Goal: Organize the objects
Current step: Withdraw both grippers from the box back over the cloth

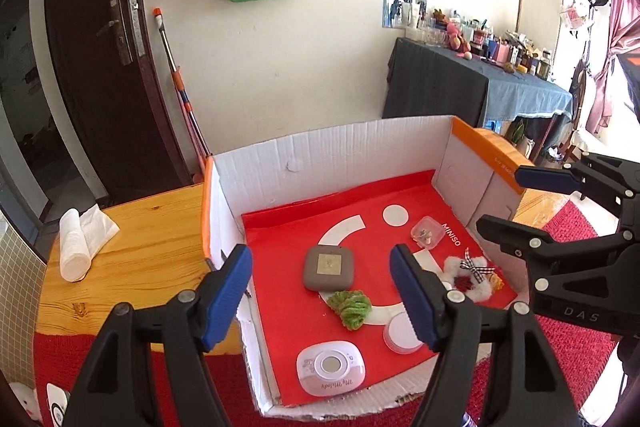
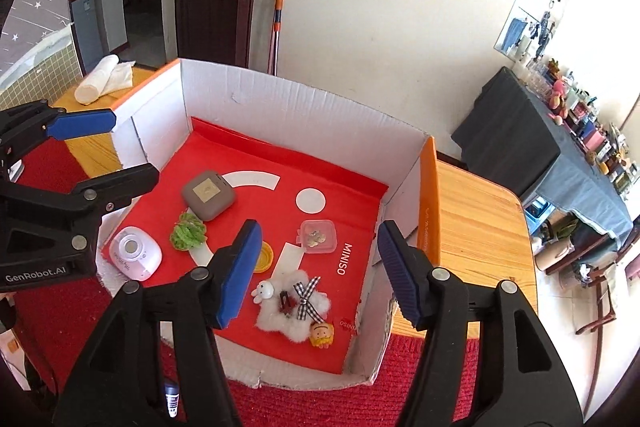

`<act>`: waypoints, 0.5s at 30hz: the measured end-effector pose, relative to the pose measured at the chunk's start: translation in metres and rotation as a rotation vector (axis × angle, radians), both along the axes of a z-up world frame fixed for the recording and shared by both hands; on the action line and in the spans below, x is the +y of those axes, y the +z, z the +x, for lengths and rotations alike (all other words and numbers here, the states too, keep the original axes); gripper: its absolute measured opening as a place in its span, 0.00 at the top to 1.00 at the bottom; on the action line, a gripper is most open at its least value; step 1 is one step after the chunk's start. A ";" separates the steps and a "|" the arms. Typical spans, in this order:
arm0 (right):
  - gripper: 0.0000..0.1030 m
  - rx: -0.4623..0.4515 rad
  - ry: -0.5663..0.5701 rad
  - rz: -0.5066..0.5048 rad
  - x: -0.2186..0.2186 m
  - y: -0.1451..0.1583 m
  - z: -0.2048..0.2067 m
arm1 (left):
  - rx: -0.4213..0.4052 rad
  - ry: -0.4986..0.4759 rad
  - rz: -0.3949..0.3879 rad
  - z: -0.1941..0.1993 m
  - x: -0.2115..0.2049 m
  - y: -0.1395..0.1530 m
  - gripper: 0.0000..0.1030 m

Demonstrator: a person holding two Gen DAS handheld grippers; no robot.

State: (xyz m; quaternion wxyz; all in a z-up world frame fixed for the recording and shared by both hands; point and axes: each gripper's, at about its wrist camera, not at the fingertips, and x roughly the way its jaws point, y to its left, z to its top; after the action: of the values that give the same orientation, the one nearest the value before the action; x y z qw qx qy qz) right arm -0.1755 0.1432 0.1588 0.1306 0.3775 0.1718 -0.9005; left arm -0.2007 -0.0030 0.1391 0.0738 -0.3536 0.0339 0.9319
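A white cardboard box [image 1: 332, 147] [image 2: 280, 99] with a red liner holds a grey square case [image 1: 329, 267] [image 2: 208, 195], a green scrunchie [image 1: 350, 307] [image 2: 188, 234], a pink-white device [image 1: 330, 367] [image 2: 132, 253], a small clear box [image 1: 427, 231] [image 2: 318, 235], a fluffy white hair clip [image 1: 472, 277] [image 2: 294, 303] and a white round jar [image 1: 400, 333]. A yellow lid [image 2: 265, 257] shows in the right wrist view. My left gripper [image 1: 320, 295] [image 2: 104, 151] is open and empty above the box's near left. My right gripper [image 2: 316, 271] [image 1: 508, 199] is open and empty over the box's right side.
The box stands on a wooden table [image 1: 140, 259] [image 2: 472, 227] with a red cloth [image 2: 320, 407] at the near edge. A rolled white towel [image 1: 76, 247] [image 2: 100, 79] lies at the table's left. A mop handle [image 1: 180, 87] leans on the wall behind.
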 end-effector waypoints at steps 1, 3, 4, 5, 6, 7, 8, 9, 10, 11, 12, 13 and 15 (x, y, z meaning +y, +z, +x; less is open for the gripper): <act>0.41 0.012 -0.001 -0.015 0.004 0.003 0.005 | 0.018 0.006 0.002 0.006 0.001 0.004 0.26; 0.40 0.043 -0.001 -0.037 0.008 0.009 0.020 | 0.047 0.007 0.018 0.022 0.001 0.009 0.25; 0.37 0.059 -0.002 -0.044 0.010 0.011 0.029 | 0.057 0.007 0.026 0.030 0.000 0.012 0.24; 0.36 0.073 -0.001 -0.050 0.011 0.014 0.036 | 0.066 0.008 0.030 0.038 0.000 0.014 0.23; 0.35 0.086 0.001 -0.063 0.012 0.017 0.045 | 0.076 0.011 0.031 0.045 0.001 0.016 0.23; 0.35 0.096 0.003 -0.077 0.013 0.020 0.053 | 0.087 0.013 0.034 0.054 -0.001 0.019 0.23; 0.35 0.105 0.008 -0.090 0.015 0.024 0.060 | 0.094 0.012 0.041 0.061 -0.002 0.021 0.23; 0.35 0.113 0.012 -0.101 0.015 0.026 0.069 | 0.096 0.013 0.051 0.068 -0.003 0.023 0.23; 0.34 0.122 0.014 -0.111 0.016 0.029 0.076 | 0.098 0.013 0.060 0.073 -0.004 0.024 0.23; 0.34 0.133 0.016 -0.121 0.017 0.031 0.083 | 0.100 0.011 0.065 0.079 -0.004 0.025 0.23; 0.34 0.142 0.019 -0.129 0.018 0.033 0.090 | 0.106 0.010 0.067 0.086 -0.003 0.027 0.23; 0.34 0.150 0.021 -0.136 0.019 0.036 0.096 | 0.111 0.011 0.065 0.092 -0.003 0.029 0.23; 0.33 0.165 0.024 -0.150 0.020 0.040 0.108 | 0.121 0.009 0.062 0.101 0.000 0.032 0.23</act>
State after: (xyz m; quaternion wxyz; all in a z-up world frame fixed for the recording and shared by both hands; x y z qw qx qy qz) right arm -0.0679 0.1630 0.1990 0.1545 0.2894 0.1185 -0.9372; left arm -0.1001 -0.0033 0.1709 0.0781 -0.2944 0.0079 0.9524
